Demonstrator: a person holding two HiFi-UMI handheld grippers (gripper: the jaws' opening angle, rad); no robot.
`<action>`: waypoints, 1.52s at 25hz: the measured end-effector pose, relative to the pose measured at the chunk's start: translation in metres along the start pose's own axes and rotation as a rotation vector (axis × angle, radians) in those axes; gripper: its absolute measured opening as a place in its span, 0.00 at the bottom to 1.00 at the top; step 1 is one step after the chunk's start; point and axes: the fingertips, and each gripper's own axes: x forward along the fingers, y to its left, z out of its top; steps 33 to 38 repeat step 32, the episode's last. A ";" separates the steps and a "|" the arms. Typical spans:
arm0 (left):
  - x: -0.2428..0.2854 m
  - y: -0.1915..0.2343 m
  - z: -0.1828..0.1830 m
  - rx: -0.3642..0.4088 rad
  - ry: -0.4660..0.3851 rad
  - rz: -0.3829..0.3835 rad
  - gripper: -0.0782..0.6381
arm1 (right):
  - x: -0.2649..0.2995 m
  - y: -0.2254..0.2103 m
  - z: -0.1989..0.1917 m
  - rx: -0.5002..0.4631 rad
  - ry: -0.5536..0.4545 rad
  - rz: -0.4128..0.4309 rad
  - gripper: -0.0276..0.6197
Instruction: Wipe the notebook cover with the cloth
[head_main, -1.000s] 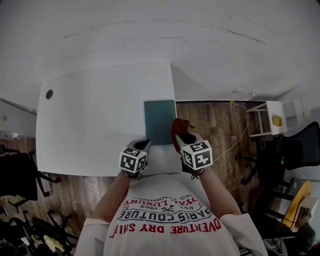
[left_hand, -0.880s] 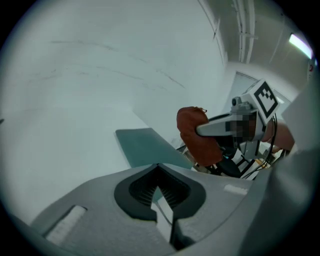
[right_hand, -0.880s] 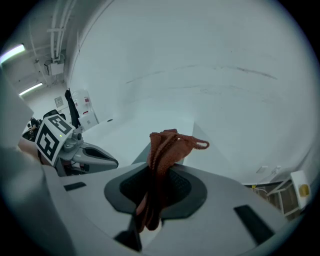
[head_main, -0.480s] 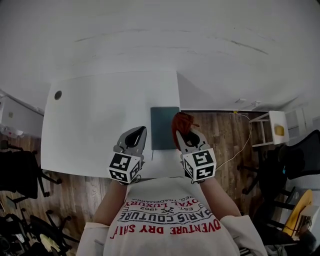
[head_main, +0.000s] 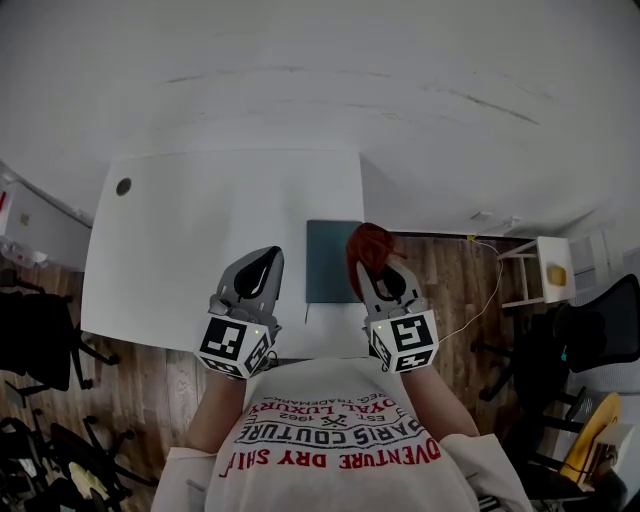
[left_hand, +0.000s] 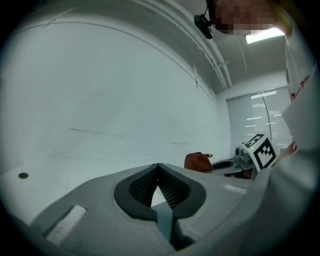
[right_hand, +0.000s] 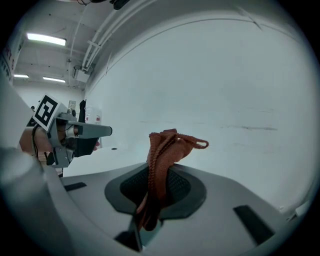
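A dark teal notebook (head_main: 331, 260) lies flat near the right front corner of the white table (head_main: 190, 250). My right gripper (head_main: 376, 262) is shut on a rust-red cloth (head_main: 368, 245) and is held up beside the notebook's right edge; the cloth (right_hand: 165, 150) stands bunched between its jaws. My left gripper (head_main: 262, 265) is shut on nothing, raised left of the notebook. In the left gripper view the cloth (left_hand: 198, 161) and the right gripper's marker cube (left_hand: 260, 151) show to the right.
A small dark round hole (head_main: 123, 186) sits at the table's far left corner. Wooden floor, black chairs (head_main: 590, 310) and a white side table (head_main: 545, 268) lie to the right; more dark chairs (head_main: 40, 350) stand at the left.
Both grippers have lifted and drawn back toward me, away from the table surface. The cloth stays in the right gripper. The head view has shifted, so the table appears lower.
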 end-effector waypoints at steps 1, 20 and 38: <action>0.000 -0.001 -0.003 -0.001 0.007 0.001 0.12 | 0.000 0.000 0.000 0.003 0.000 0.000 0.15; -0.001 -0.008 -0.018 0.019 0.046 -0.020 0.12 | -0.007 -0.003 0.004 0.002 -0.028 -0.066 0.15; -0.007 0.002 -0.021 0.046 0.057 -0.009 0.12 | 0.006 0.008 -0.003 0.011 -0.011 -0.063 0.15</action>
